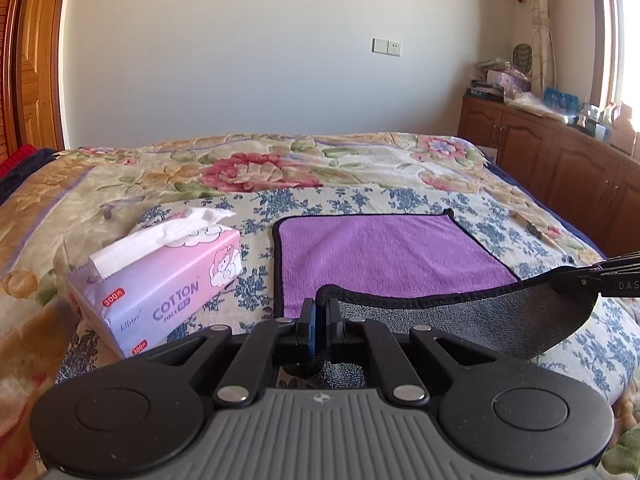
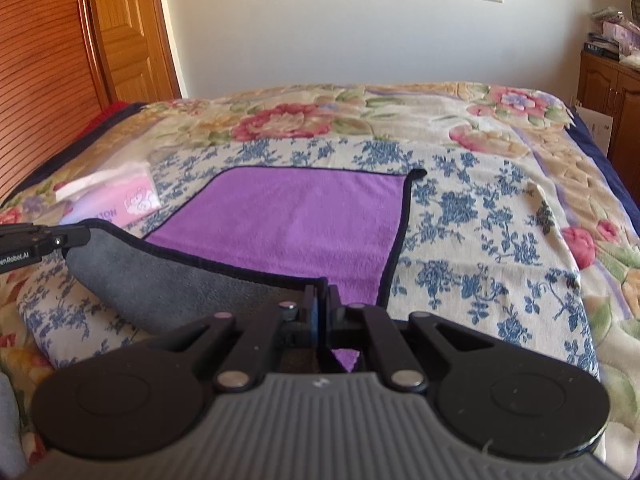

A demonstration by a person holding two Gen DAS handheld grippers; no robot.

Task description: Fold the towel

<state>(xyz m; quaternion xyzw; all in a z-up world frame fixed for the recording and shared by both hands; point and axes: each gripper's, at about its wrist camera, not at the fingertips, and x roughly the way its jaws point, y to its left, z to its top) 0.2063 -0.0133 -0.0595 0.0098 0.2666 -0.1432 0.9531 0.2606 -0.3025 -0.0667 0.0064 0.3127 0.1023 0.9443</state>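
A purple towel (image 1: 384, 256) with a black hem and a grey underside lies on the bed; it also shows in the right wrist view (image 2: 296, 224). My left gripper (image 1: 321, 308) is shut on the towel's near left corner. My right gripper (image 2: 321, 296) is shut on the near right corner. The near edge is lifted off the bed between the two grippers, its grey underside (image 1: 460, 320) turned up and sagging. The far half still lies flat. The right gripper shows at the right edge of the left wrist view (image 1: 560, 276), the left gripper at the left edge of the right wrist view (image 2: 80, 236).
A pink tissue box (image 1: 160, 280) lies left of the towel on the blue-flowered sheet (image 2: 460, 216). A floral quilt (image 1: 256, 172) covers the bed beyond. Wooden cabinets (image 1: 560, 160) stand at the right, a wooden door (image 2: 128, 28) at the left.
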